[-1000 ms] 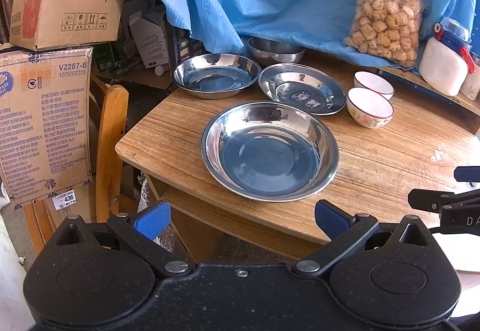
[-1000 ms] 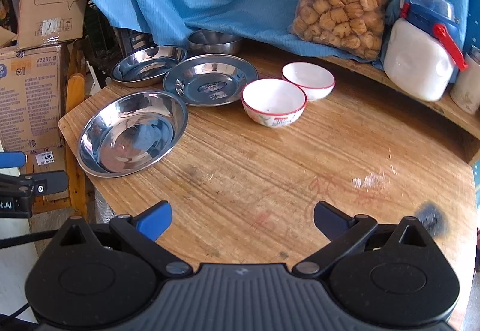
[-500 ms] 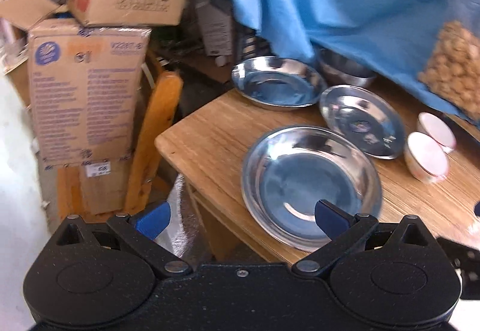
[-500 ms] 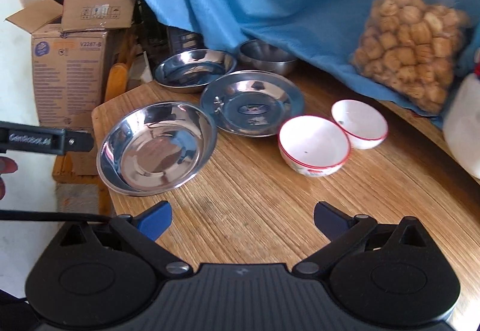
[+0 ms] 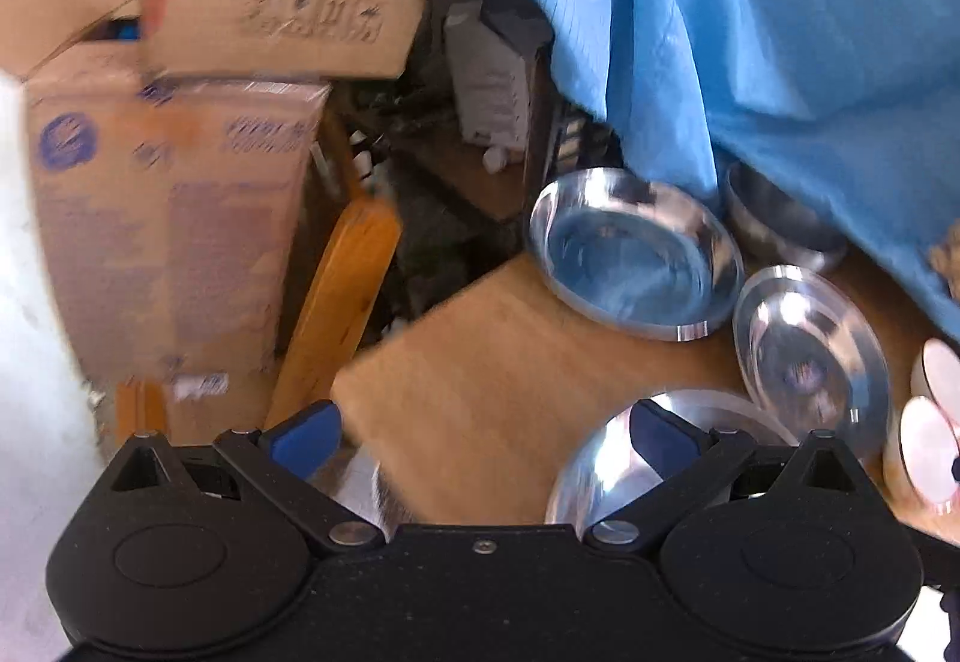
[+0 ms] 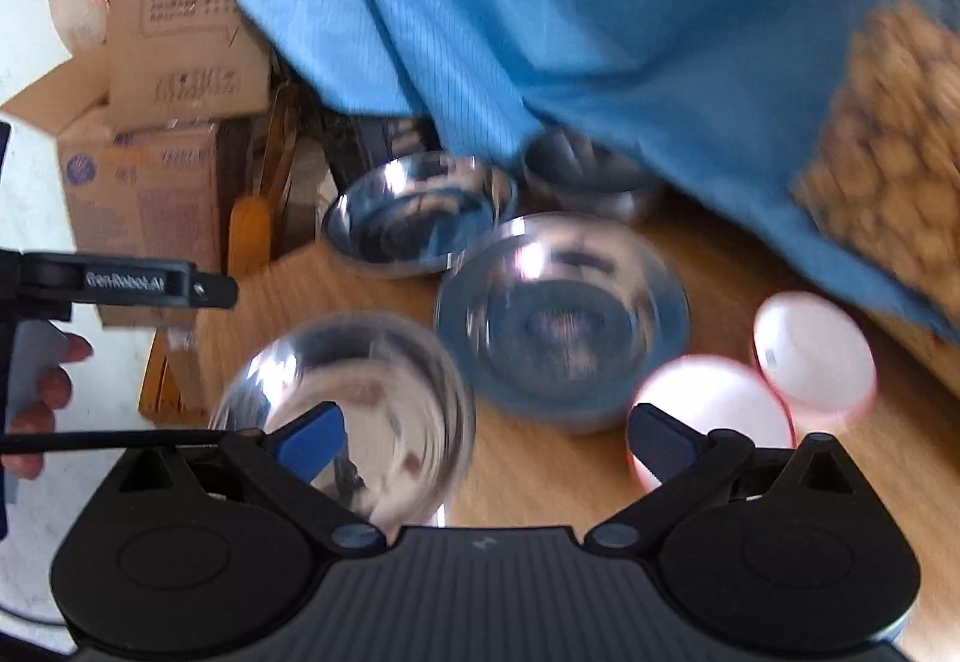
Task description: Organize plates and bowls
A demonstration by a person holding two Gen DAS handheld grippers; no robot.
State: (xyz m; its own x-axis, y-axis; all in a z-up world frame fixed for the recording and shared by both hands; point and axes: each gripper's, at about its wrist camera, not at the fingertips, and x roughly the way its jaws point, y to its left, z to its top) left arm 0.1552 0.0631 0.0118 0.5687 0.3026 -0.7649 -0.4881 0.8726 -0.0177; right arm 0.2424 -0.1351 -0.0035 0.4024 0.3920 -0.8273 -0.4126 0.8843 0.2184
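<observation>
Steel plate lies on the desk just before the wide right claw; left claw also wide.

three steel plates on table, two bowls right, steel bowl behind

Bare wooden desk lies open at the centre of the left wrist frame, ahead of the left claw, whose jaws stand wide. Shiny steel plates crowd the right half. In the right wrist frame the draped blue cloth overhangs the upper part, and two white red-rimmed bowls block the lower right.
</observation>
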